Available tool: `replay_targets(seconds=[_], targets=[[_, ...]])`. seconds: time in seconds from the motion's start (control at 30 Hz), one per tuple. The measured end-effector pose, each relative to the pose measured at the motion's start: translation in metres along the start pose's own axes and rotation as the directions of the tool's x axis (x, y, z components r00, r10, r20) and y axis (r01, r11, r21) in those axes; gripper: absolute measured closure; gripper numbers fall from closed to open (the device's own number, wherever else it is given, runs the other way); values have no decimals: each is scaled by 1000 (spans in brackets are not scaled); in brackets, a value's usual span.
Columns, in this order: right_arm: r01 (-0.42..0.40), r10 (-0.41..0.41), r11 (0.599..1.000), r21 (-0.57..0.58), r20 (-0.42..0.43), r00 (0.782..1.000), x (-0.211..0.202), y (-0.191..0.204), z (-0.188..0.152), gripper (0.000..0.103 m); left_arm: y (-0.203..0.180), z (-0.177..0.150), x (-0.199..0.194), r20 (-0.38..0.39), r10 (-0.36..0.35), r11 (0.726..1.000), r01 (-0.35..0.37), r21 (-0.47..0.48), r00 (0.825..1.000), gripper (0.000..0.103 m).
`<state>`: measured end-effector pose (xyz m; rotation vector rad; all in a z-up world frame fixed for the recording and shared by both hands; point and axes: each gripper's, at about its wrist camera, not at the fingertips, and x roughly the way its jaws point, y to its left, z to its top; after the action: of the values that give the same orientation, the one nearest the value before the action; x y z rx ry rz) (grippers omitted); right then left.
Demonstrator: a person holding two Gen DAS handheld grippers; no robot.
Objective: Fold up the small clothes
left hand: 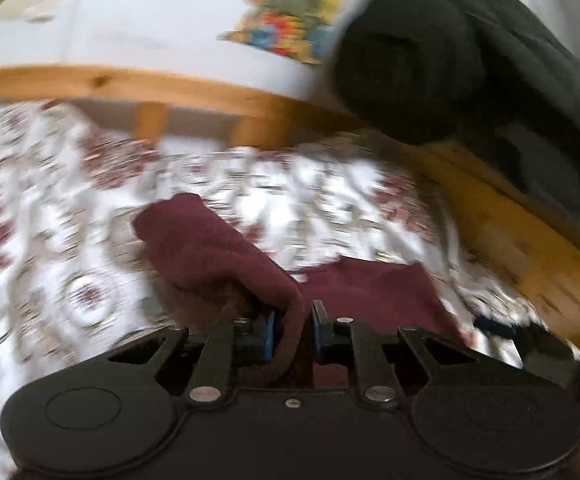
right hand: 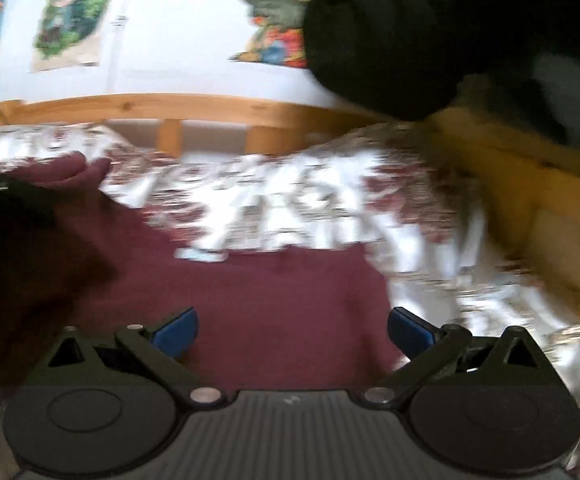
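Note:
A maroon garment (left hand: 210, 248) lies on a flower-patterned bedspread (left hand: 50, 220). My left gripper (left hand: 292, 336) is shut on a fold of it; the cloth runs up between the blue pads (left hand: 269, 336) and drapes away to the left, lifted off the bed. In the right wrist view the same maroon garment (right hand: 270, 300) spreads flat under my right gripper (right hand: 292, 334). That gripper stands wide open, with its blue pads (right hand: 176, 332) apart above the cloth and nothing pinched. Both views are blurred.
A wooden bed rail (left hand: 130, 84) runs along the far side and a wooden side board (right hand: 530, 208) on the right. A bulky black shape (left hand: 402, 60) hangs at the upper right. Colourful posters (right hand: 74, 12) hang on the white wall.

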<state>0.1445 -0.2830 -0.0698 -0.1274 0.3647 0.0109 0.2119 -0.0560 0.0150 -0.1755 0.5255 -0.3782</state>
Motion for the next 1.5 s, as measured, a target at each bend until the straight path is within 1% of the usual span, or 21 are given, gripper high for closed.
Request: replay_targets(seconds=[0.1, 0.2, 0.33, 0.4, 0.43, 0.47, 0.5, 0.53, 0.57, 0.63, 0.77, 0.87, 0.97, 1.03, 1.1, 1.17, 1.2, 1.27, 1.33, 1.4, 1.5], targets=[[83, -82, 995, 60, -26, 996, 7, -30, -1, 0, -27, -3, 13, -18, -51, 995, 53, 85, 999, 84], [151, -145, 983, 100, -69, 987, 15, -52, -5, 0, -42, -16, 28, -45, -82, 990, 87, 112, 996, 84], [173, -162, 978, 115, -96, 982, 19, -63, -11, 0, -49, -34, 44, -100, -88, 990, 98, 97, 991, 83], [172, -162, 979, 106, -93, 982, 19, -61, -10, 0, -54, -40, 45, -98, -80, 988, 92, 128, 992, 80], [169, -160, 981, 97, -91, 983, 17, -58, -11, 0, -56, -44, 42, -89, -76, 985, 89, 150, 993, 73], [164, -156, 983, 86, -91, 984, 17, -55, -10, 0, -59, -48, 39, -81, -79, 981, 92, 171, 994, 61], [160, -153, 984, 76, -91, 984, 17, -52, -10, 0, -61, -49, 37, -77, -83, 978, 96, 184, 994, 53], [157, -150, 985, 68, -91, 984, 17, -50, -11, 0, -64, -51, 33, -72, -88, 976, 100, 194, 994, 37], [155, -149, 986, 63, -92, 985, 15, -48, -11, 0, -67, -52, 28, -59, -93, 974, 103, 202, 994, 27], [155, -149, 986, 58, -91, 985, 15, -45, -10, 0, -72, -54, 18, -22, -100, 973, 103, 207, 995, 17], [157, -152, 986, 59, -85, 985, 13, -44, -9, 0, -73, -56, -4, 29, -144, 971, 135, 196, 989, 7], [161, -155, 985, 64, -79, 985, 13, -45, -8, 0, -74, -58, -21, 76, -152, 970, 133, 205, 985, 4], [154, -151, 984, 90, -37, 988, 8, -44, -5, 0, -75, -60, -30, 126, -92, 974, 63, 216, 988, 1], [146, -150, 982, 118, 20, 989, 0, -42, -2, 0, -73, -62, -28, 107, -17, 975, -7, 223, 994, 1], [115, -128, 984, 134, 93, 987, -8, -38, 2, 0, -70, -63, -22, 62, 51, 970, -64, 236, 997, 1], [45, -68, 988, 148, 158, 985, -14, -33, 5, 0, -65, -65, -19, 31, 83, 967, -88, 238, 996, 1], [-2, -27, 987, 159, 180, 983, -16, -32, 6, 0, -63, -66, -19, 22, 91, 967, -94, 235, 996, 1], [-136, 93, 970, 202, 207, 974, -15, -32, 9, 0, -59, -69, -15, -8, 113, 965, -108, 240, 994, 1], [-308, 248, 913, 269, 233, 940, -10, -36, 13, 0, -59, -71, -10, -49, 146, 956, -128, 264, 988, 1], [-433, 370, 839, 330, 236, 898, 1, -37, 19, 0, -59, -74, -6, -87, 175, 942, -141, 304, 981, 1], [-535, 506, 744, 400, 185, 842, 23, -32, 27, 0, -57, -78, -7, -113, 194, 928, -145, 344, 974, 1]])
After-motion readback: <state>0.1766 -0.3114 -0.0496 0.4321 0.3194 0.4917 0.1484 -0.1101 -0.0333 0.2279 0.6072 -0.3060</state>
